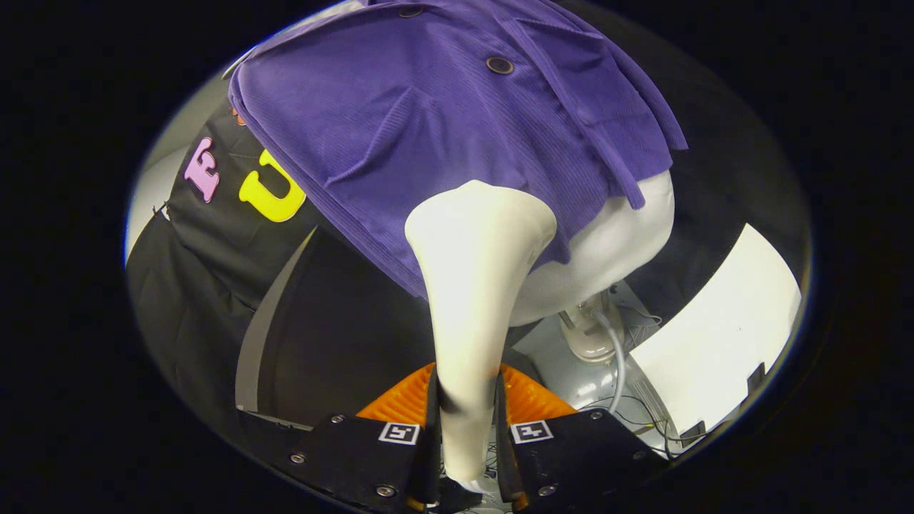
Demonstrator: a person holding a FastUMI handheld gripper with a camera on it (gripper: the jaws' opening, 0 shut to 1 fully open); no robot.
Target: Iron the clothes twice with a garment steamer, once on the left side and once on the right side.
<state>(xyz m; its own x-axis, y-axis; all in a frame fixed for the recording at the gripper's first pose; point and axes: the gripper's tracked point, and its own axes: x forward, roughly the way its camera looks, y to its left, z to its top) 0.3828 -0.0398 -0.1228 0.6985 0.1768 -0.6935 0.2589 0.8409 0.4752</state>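
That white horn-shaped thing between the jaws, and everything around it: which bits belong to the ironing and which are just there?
Part of the job:
- garment steamer, gripped by the gripper
- purple garment on the white mannequin

Just there:
- mannequin stand
- grey hose
- loose wires
- white panel

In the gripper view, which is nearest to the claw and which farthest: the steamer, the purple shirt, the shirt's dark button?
1. Steamer: its handle sits gripped between the fingers of the claw.
2. Purple shirt: just beyond the steamer head, on the white mannequin.
3. Dark button: higher up the shirt front.
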